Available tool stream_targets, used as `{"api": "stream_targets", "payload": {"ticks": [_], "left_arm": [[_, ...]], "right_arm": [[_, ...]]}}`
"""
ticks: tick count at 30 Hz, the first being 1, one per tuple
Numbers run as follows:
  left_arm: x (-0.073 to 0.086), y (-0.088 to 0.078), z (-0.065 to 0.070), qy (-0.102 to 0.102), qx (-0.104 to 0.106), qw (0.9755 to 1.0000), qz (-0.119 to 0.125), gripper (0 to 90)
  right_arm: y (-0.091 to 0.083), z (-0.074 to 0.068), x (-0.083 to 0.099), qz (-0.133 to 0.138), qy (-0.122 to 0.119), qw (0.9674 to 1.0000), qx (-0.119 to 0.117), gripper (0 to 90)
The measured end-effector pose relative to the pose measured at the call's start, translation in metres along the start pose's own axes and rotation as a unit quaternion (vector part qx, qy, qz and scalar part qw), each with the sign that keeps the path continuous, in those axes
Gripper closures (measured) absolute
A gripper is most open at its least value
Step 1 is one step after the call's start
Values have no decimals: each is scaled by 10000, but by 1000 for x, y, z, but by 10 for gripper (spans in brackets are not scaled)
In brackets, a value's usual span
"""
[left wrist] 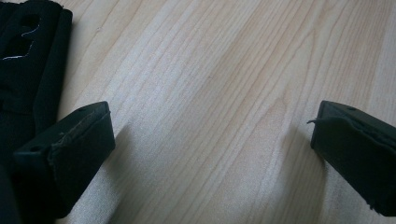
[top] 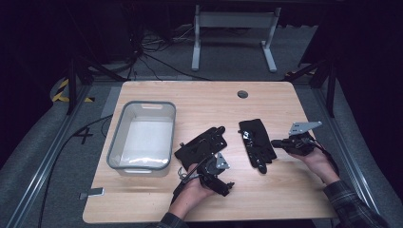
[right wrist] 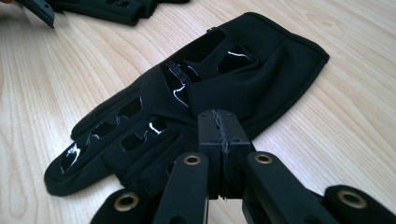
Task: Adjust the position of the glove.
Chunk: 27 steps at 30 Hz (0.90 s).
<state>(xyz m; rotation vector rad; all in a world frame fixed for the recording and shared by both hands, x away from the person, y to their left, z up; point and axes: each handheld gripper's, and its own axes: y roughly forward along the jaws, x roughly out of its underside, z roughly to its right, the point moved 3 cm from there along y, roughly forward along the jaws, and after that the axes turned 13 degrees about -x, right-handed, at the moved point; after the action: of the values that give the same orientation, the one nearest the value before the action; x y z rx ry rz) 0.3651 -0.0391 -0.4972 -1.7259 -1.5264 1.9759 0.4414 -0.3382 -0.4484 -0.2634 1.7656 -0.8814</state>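
1. The left gripper (top: 223, 183) sits at about 6 o'clock on the table (top: 266, 199), its jaws spread wide over bare wood grain.
2. One black glove (top: 202, 145) lies at 12 o'clock from the left gripper, near but apart; in the left gripper view its fabric edge (left wrist: 28, 60) shows at 10 o'clock beside the left jaw.
3. The right gripper (right wrist: 219, 135) has its jaws pressed together, tips against the second black glove (right wrist: 196, 107); whether fabric is pinched, I cannot tell.
4. That glove is soft knit with glossy patches, fingers flat towards 7 o'clock.
5. A grey plastic bin (top: 116, 147) with rounded corners stands at 9 o'clock.
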Motion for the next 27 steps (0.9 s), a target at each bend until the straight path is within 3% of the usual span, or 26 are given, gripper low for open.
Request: {"api": "stream_targets", "payload": {"ticks": [13,18,27], "left_arm": [[0,0,0,-19,-8,10000,7,0],[0,0,0,-17,-13,10000,12,0],[0,0,0,-19,-11,10000,11,1]], "right_arm": [[20,2,8,-352,-27,9991,-246,900],[15,2,13,-344,35,9992,-223,900],[-2,-11,30,-345,161,9989,-271,900]]}}
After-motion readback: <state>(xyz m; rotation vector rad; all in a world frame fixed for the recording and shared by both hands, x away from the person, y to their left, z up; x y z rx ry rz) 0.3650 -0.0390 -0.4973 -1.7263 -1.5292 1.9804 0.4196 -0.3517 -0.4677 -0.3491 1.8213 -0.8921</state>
